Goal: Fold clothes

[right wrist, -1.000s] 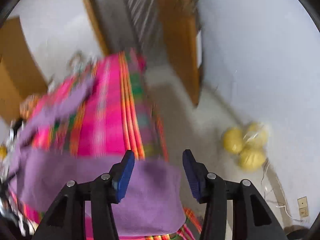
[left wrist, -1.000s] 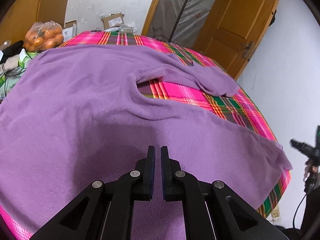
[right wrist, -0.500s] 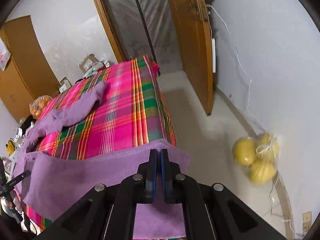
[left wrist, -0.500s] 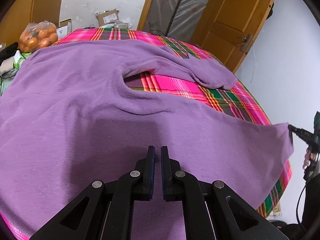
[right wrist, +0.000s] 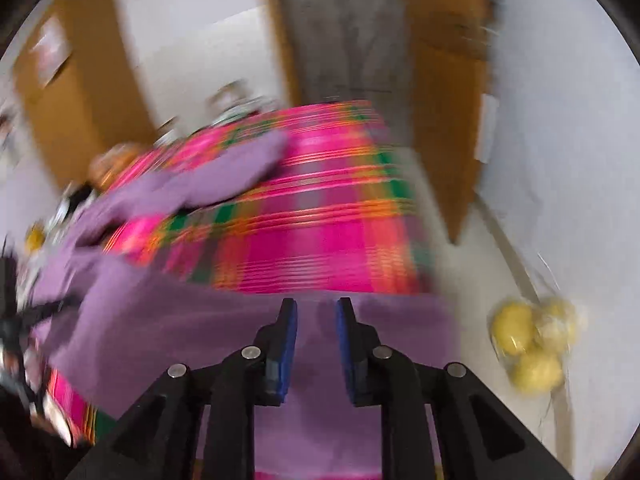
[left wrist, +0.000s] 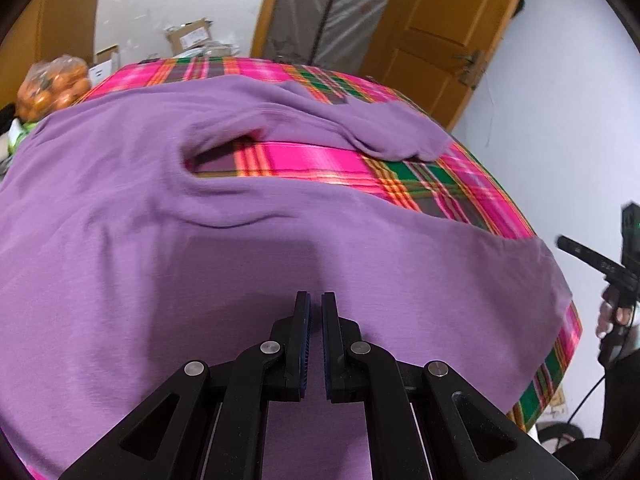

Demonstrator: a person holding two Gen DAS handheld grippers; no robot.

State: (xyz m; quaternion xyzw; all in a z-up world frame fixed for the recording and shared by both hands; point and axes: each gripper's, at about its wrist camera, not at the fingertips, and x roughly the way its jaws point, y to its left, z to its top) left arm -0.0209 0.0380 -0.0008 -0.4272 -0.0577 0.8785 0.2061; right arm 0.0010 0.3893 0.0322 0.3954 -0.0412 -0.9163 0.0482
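A purple long-sleeved top point(left wrist: 168, 240) lies spread over a table with a pink plaid cloth point(left wrist: 420, 184). One sleeve point(left wrist: 384, 136) stretches toward the far right. My left gripper point(left wrist: 316, 304) is shut on the near hem of the top. In the blurred right wrist view my right gripper point(right wrist: 316, 312) stands slightly open above the top's right hem corner point(right wrist: 360, 360), which lies loose near the table edge. The right gripper also shows in the left wrist view point(left wrist: 580, 256), off the right edge of the cloth.
A bag of oranges point(left wrist: 52, 84) and cardboard boxes point(left wrist: 188, 36) sit beyond the far table edge. A wooden door point(left wrist: 440, 24) stands at the back right. A bag of yellow fruit point(right wrist: 532, 344) lies on the floor by the white wall.
My right gripper, shut on the top's hem corner half a second ago, has opened and let it go. The lifted corner has dropped back. My left gripper stays shut on the hem.
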